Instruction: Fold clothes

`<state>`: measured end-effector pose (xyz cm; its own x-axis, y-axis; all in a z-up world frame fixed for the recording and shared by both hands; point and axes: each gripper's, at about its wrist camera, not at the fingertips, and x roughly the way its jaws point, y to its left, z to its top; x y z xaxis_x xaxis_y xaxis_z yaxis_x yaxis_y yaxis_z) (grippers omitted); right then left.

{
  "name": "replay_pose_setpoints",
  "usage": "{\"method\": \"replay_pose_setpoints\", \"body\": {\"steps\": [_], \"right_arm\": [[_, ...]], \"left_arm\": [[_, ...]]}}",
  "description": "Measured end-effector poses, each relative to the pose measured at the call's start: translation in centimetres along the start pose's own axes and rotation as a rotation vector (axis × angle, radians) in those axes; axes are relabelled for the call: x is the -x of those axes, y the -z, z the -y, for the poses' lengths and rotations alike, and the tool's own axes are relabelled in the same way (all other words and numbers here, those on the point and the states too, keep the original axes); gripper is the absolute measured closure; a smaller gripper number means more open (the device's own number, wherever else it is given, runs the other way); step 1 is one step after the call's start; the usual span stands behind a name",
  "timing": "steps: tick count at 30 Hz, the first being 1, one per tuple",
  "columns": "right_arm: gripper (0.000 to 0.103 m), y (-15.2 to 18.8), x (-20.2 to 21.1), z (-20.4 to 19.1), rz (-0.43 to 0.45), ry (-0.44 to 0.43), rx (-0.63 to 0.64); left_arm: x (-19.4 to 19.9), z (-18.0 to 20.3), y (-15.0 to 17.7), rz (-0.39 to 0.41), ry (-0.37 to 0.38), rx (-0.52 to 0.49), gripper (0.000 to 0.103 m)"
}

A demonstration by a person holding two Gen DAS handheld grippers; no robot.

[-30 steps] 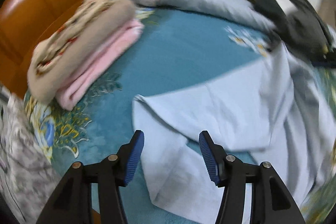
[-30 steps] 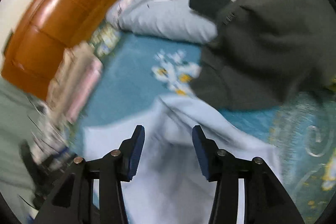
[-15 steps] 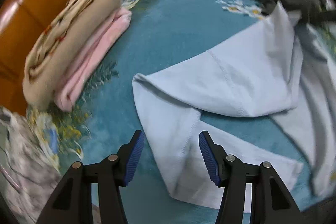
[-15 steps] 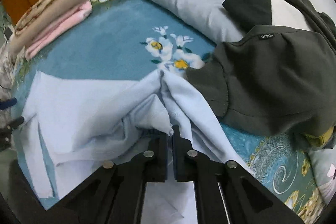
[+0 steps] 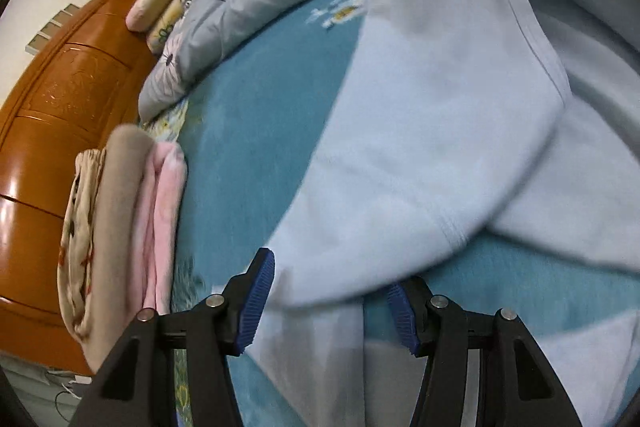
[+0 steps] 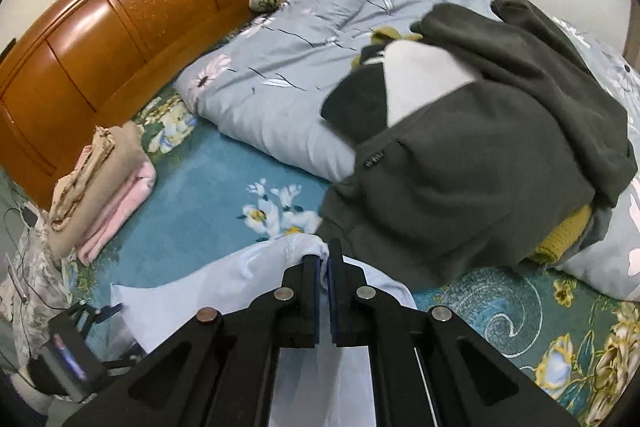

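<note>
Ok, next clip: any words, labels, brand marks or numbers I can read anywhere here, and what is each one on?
Small label patch on the dark grey garment, right wrist view: light lettering, too blurred and turned to read.
Lit screen of the dark device at lower left in that view: blurred, nothing to read.
Light blue garment, folded stack, quilt, headboard: no text, only flower prints and carving.

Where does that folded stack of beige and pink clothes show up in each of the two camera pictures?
Left wrist view: the folded stack of beige and pink clothes lies at the left edge, beside the orange wooden headboard.
Right wrist view: the stack sits lower left, on the teal floral bedsheet.
Shared landmark: the headboard just behind the stack.
</note>
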<state>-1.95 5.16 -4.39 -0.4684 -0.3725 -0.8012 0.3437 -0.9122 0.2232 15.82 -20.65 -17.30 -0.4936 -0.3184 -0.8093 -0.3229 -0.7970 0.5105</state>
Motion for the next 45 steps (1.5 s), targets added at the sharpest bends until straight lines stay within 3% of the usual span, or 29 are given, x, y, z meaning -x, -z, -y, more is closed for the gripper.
{"method": "replay_pose_setpoints", "body": {"steps": [1,3,5,12,17,20,26,31,38,45], "right_arm": [[0.1,-0.1,0.2,-0.3,0.001,-0.005,0.002],[0.1,-0.2,0.6,-0.6,0.002,-0.01,0.003],[0.1,-0.3,0.8,-0.9,0.005,-0.016,0.006],[0.1,-0.7,3.0,-0.8,0.045,-0.062,-0.018],[0.1,-2.7,8.4,-0.6,0.171,-0.105,-0.02],[0.1,-4.1,12.6,-1.0,0.277,-0.137,0.009],[0.1,-7.1,22.3,-1.9,0.495,-0.171,0.045],[0.1,-7.2,29.9,-2.4,0.659,-0.204,0.062],[0.1,-2.7,36.1,-4.1,0.747,-0.211,0.133],[0.1,2.8,41.0,-6.3,0.787,-0.238,0.225]], "left_arm": [[-0.1,-0.2,-0.4,0.0,-0.007,0.016,0.052],[0.1,-0.8,-0.9,0.001,-0.012,0.066,0.092],[0.5,-1.5,-1.3,0.004,-0.02,0.128,0.098],[6.3,-7.1,-2.2,0.125,-0.026,0.388,0.099],[12.8,-12.5,-3.5,0.261,-0.041,0.572,0.099],[17.1,-14.7,-4.9,0.337,-0.091,0.615,0.099],[27.7,-17.8,-7.4,0.513,-0.202,0.61,0.099],[35.0,-18.4,-6.7,0.588,-0.284,0.611,0.099],[40.0,-14.9,-2.5,0.631,-0.382,0.56,0.099],[45.9,-12.8,0.9,0.688,-0.425,0.49,0.099]]}}
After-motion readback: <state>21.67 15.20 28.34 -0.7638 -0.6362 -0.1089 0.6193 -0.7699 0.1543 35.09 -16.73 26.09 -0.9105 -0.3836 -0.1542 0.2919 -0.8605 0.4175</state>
